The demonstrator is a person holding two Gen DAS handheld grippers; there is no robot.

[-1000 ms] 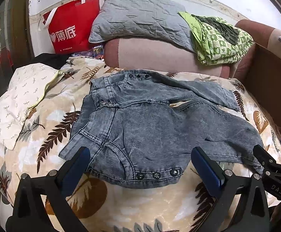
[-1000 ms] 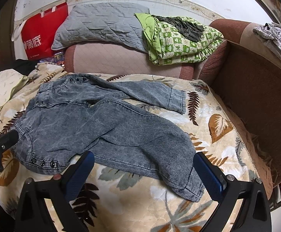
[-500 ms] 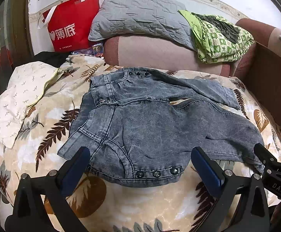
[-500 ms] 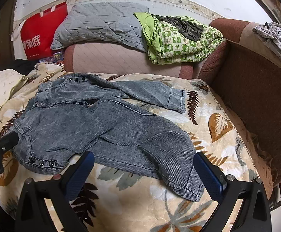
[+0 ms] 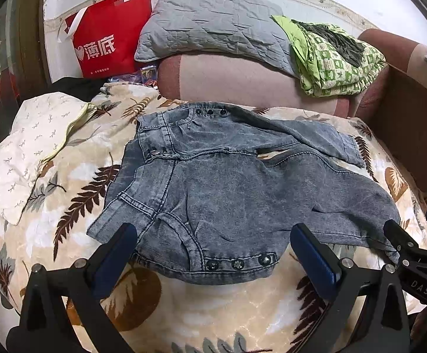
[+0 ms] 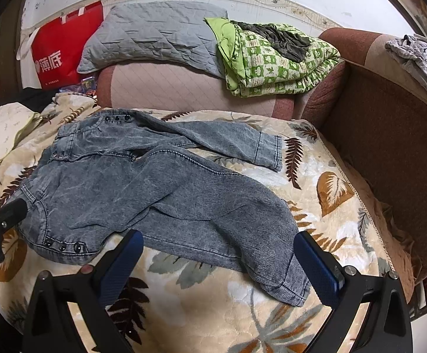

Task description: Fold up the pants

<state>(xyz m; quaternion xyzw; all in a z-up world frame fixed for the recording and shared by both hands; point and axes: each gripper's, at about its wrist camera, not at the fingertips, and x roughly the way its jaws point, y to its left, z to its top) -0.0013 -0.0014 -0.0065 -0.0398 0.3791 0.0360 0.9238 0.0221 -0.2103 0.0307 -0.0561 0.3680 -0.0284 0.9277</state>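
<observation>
Grey washed denim pants [image 5: 237,188] [image 6: 143,188] lie spread flat on a leaf-patterned blanket, waistband at the left, both legs running right. My left gripper [image 5: 213,253] stands open just above the near waistband corner with its three snap buttons [image 5: 238,263]. Over the near leg's lower part my right gripper [image 6: 218,260] hovers open, the near cuff [image 6: 290,289] beside its right finger. Neither holds any cloth. The far leg ends at a cuff [image 6: 268,153] further back. The right gripper's tip [image 5: 401,244] shows at the right edge of the left wrist view.
A leaf-patterned blanket [image 6: 334,188] covers the sofa seat. A white pillow [image 5: 28,150] lies at the left. Behind are a red bag [image 5: 110,50], a grey quilted pillow [image 5: 213,29] and a green folded quilt [image 6: 272,56]. A brown armrest [image 6: 390,135] walls the right side.
Both grippers have drifted slightly; the pants sit a little higher in the left wrist view. Nothing was taken hold of and the pants lie as before.
</observation>
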